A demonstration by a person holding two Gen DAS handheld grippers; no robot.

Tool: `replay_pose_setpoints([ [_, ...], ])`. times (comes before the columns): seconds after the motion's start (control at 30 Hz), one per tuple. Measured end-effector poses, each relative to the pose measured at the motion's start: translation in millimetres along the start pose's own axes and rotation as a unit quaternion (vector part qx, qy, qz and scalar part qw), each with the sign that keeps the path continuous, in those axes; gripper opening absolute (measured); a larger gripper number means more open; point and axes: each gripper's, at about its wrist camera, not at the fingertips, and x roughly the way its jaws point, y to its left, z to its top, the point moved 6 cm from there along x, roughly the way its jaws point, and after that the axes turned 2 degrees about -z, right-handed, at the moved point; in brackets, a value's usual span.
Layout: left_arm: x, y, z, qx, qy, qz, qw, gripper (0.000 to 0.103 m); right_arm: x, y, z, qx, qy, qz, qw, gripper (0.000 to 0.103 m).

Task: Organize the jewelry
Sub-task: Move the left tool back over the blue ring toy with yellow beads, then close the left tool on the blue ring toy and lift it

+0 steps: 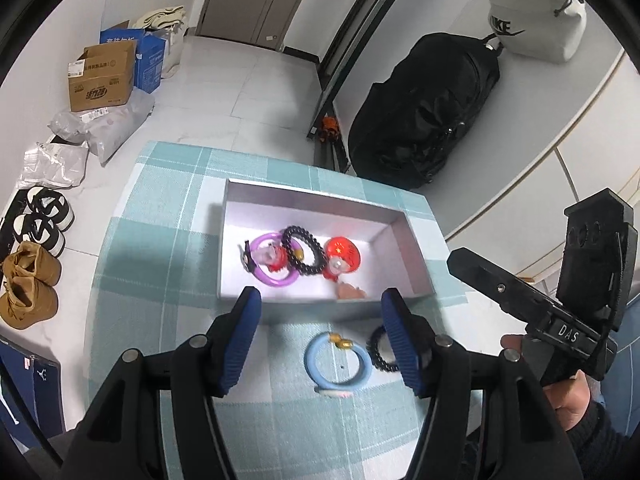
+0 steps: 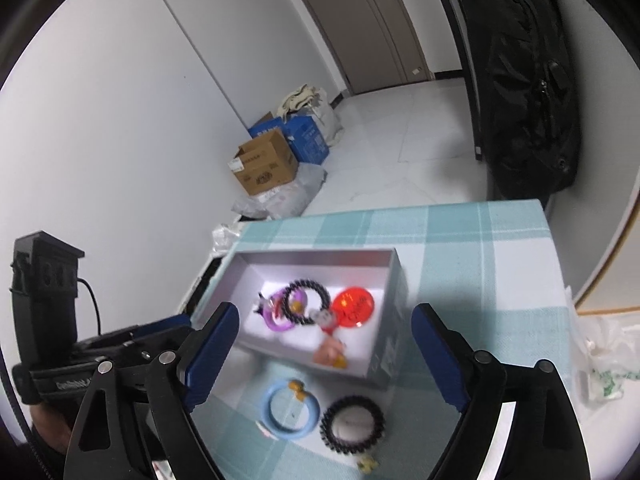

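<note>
An open silver box [image 1: 312, 196] [image 2: 312, 258] stands on the teal checked cloth [image 1: 160, 240]. It holds a purple ring bracelet [image 1: 276, 280] [image 2: 278, 322], a black bead bracelet [image 1: 304, 254] [image 2: 306, 302], a red round charm [image 1: 343, 256] [image 2: 354, 306] and a pinkish piece [image 1: 350, 291] [image 2: 330, 350]. In front of the box lie a light blue ring bracelet [image 1: 338, 364] [image 2: 290, 410] and a second black bead bracelet [image 1: 380, 354] [image 2: 352, 426]. My left gripper [image 1: 322, 300] hovers open above the blue ring, touching nothing. My right gripper [image 2: 326, 314] is wide open over the box's near wall, empty.
A black backpack [image 1: 424, 116] and a white bag [image 1: 532, 16] stand beyond the table. Cardboard boxes [image 1: 102, 78], parcels and shoes [image 1: 28, 292] line the floor at left. A plastic bag [image 2: 600, 368] lies at the table's right edge.
</note>
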Motion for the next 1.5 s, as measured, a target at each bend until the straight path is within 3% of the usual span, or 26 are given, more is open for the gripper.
replay_pose_setpoints([
  [0.07,1.9,-2.6,-4.8,0.001,0.004,-0.001,1.0,0.059,-5.4,-0.7,-3.9,0.001,0.0,0.001,1.0,0.091],
  [0.2,10.2,-7.9,-21.2,0.009,0.03,-0.003,0.9995,0.071,-19.5,-3.7,-11.7,0.009,-0.001,-0.003,1.0,0.096],
  [0.43,31.0,-25.7,-50.1,0.064,0.086,0.013,0.9941,0.072,-30.6,-17.4,-23.7,0.016,0.003,-0.026,1.0,0.099],
  [0.77,56.1,-24.9,-66.9,0.082,0.129,0.05,0.987,0.072,-43.3,-43.5,-38.2,0.038,0.016,-0.064,0.997,0.099],
  [1.17,75.2,-30.1,-65.8,0.145,0.104,0.141,0.9737,0.072,-53.5,-49.2,-38.7,0.031,0.004,-0.078,0.996,0.099],
  [1.37,70.7,-24.4,-66.0,0.132,0.106,0.132,0.9767,0.069,-54.6,-52.7,-40.1,0.033,0.004,-0.08,0.996,0.099],
  [1.5,74.8,-27.1,-64.3,0.144,0.104,0.135,0.9748,0.057,-54.1,-51.7,-39.6,0.033,0.004,-0.078,0.996,0.099],
])
